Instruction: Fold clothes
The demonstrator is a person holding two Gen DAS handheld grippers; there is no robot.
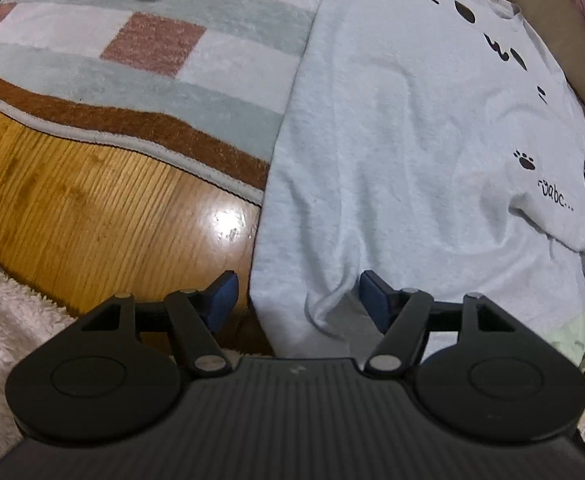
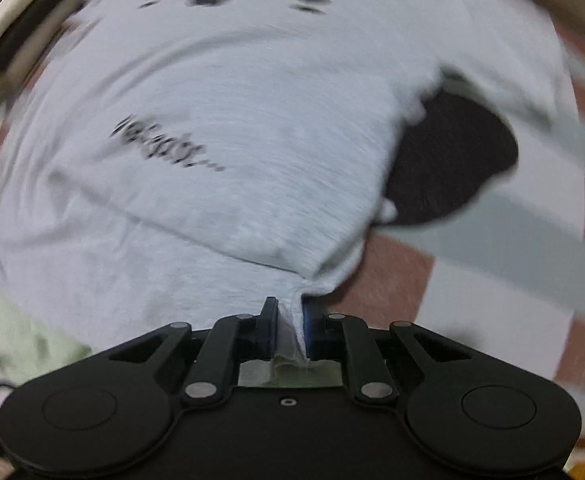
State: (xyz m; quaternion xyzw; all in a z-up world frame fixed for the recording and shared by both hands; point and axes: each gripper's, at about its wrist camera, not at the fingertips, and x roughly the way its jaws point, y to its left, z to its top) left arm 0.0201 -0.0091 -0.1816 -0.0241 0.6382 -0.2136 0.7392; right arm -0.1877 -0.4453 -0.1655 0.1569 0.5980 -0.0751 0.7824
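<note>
A pale grey T-shirt (image 1: 412, 140) with a cat-face print was laid front-up on a checked rug (image 1: 152, 40), its side edge lapping onto the wooden floor (image 1: 92, 220) toward 8 o'clock. The right tongs (image 2: 290, 328) were pinched narrow on a bottom corner of the cloth, with a fold apparently in hand amid motion blur, while the left tongs (image 1: 298, 300) were spread wide astride the hem's other corner, so a closing grip there was judged to be called for next. No containers were seen.
</note>
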